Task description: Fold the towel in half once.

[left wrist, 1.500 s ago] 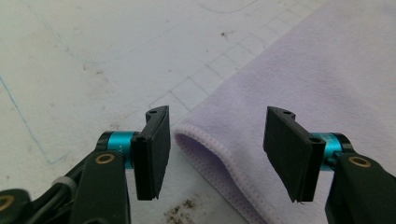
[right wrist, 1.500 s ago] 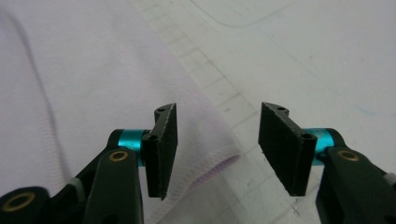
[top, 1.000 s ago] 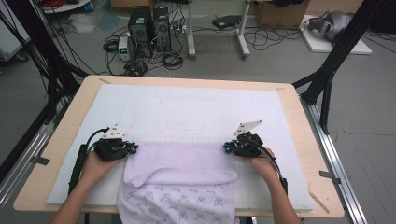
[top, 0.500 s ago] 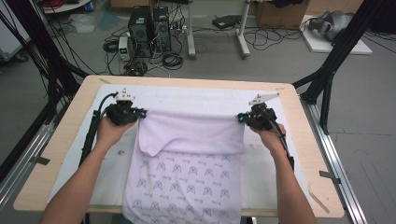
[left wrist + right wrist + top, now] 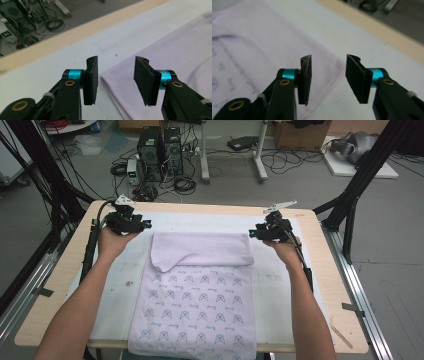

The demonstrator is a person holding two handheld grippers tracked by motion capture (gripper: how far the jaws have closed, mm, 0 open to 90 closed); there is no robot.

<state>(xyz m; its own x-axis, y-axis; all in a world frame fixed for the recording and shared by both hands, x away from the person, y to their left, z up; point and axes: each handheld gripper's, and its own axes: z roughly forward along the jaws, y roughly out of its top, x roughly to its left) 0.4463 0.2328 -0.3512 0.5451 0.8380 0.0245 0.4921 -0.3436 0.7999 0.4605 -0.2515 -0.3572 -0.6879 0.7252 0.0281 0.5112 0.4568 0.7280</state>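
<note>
A lilac cloth (image 5: 200, 300) with a small printed pattern lies flat on the white mat, its far end folded over into a plain band (image 5: 202, 250). My left gripper (image 5: 146, 225) hovers at the band's far left corner. Its jaws have just been opening, and in the left gripper view my left gripper (image 5: 116, 73) stands open above the cloth's corner (image 5: 120, 82), with nothing pinched. My right gripper (image 5: 253, 234) is at the far right corner. Its jaws have also just been opening, and in the right gripper view my right gripper (image 5: 328, 75) is open over the cloth's edge (image 5: 329, 67).
A white mat (image 5: 120, 270) covers most of the wooden table (image 5: 55, 285). The cloth's near end hangs over the front edge. Black frame posts stand at both sides, and computers and cables lie on the floor beyond the far edge.
Both hands carried the cloth's edge away from the person and upward, and the cloth spread out lengthwise. It now lies on the mat, with the grippers just off its far corners.
</note>
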